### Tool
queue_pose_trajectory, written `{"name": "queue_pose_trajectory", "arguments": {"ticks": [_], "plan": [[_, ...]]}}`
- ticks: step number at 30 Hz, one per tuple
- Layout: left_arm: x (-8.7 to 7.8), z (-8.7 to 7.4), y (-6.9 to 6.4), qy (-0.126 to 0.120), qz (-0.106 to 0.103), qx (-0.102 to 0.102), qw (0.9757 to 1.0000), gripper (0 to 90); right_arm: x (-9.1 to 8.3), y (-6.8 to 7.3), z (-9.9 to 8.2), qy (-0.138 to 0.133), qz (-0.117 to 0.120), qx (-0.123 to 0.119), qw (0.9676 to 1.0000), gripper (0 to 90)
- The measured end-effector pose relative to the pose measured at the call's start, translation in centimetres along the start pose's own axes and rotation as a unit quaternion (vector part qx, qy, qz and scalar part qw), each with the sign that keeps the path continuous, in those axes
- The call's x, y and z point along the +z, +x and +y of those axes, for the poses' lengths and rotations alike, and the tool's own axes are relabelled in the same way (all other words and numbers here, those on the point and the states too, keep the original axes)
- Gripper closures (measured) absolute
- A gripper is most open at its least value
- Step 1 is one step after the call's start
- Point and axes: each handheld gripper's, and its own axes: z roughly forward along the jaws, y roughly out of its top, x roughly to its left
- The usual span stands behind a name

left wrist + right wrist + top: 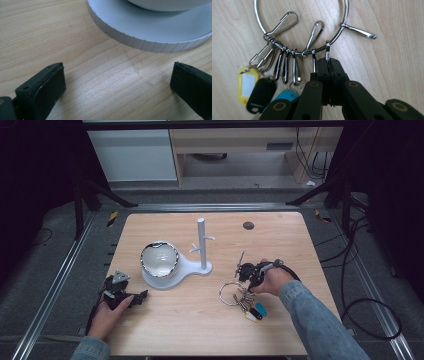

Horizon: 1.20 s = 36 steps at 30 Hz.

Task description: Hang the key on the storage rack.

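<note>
Key ring (302,27) clip pinched in R gripper (331,65) jaws; L gripper (117,82) jaws apart.

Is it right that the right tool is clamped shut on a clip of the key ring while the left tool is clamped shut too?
Not quite. The left tool stands open over bare table, as the left gripper view shows. The right tool is indeed shut on a clip of the key ring.

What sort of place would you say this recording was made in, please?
Probably a lab or workshop set up for recording handling work, not a home. A small wooden table stands inside a dark metal frame, cables trail over the grey floor, and plain cabinets line the back wall.
</note>
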Motion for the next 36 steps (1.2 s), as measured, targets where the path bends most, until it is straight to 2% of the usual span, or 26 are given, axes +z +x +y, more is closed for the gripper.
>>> {"name": "queue_pose_trajectory", "arguments": {"ticks": [6,9,18,28,36], "plan": [[0.0,0.0,0.0,0.000,0.000,0.000,1.0000,0.0,-1.7,0.2,-0.1,-0.016,0.005,-0.004,0.9999,88.6],[0.0,0.0,0.0,0.000,0.000,0.000,1.0000,0.0,-2.3,0.3,-0.1,-0.022,0.000,-0.006,0.9997,88.6],[0.0,0.0,0.0,0.000,0.000,0.000,1.0000,0.0,-5.7,0.0,-0.6,-0.047,-0.016,0.001,0.9988,88.7],[0.0,0.0,0.0,0.000,0.000,0.000,1.0000,0.0,-9.1,-0.3,-0.9,-0.033,-0.033,0.001,0.9989,88.7],[0.0,0.0,0.0,0.000,0.000,-0.002,1.0000,0.0,-10.8,-0.7,-1.3,-0.041,-0.035,0.007,0.9985,88.7]]}}
